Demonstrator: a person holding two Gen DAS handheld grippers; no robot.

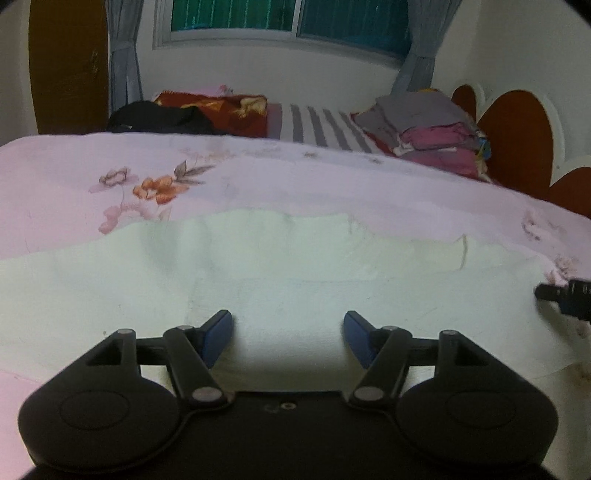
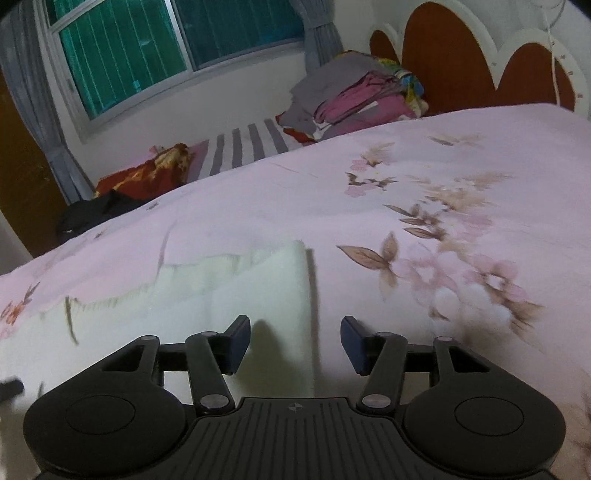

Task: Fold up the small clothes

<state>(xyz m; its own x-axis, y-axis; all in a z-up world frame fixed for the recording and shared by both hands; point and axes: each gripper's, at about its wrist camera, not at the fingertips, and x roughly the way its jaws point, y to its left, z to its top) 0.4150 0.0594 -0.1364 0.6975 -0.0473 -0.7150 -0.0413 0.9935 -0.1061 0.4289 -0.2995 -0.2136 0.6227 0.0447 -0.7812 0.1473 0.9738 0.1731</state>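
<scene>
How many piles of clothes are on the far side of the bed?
2. A grey and pink pile sits by the headboard, and a dark black heap lies beside the red patterned cloth near the curtain. More could be hidden beyond the bed's edge.

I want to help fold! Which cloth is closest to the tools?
The pale green cloth, spread flat right under both tools; the grey and pink clothes sit piled far off by the headboard.

A pink floral bedsheet (image 1: 295,177) covers the bed below a green-paned window (image 1: 288,18) with grey curtains (image 1: 123,62).
</scene>
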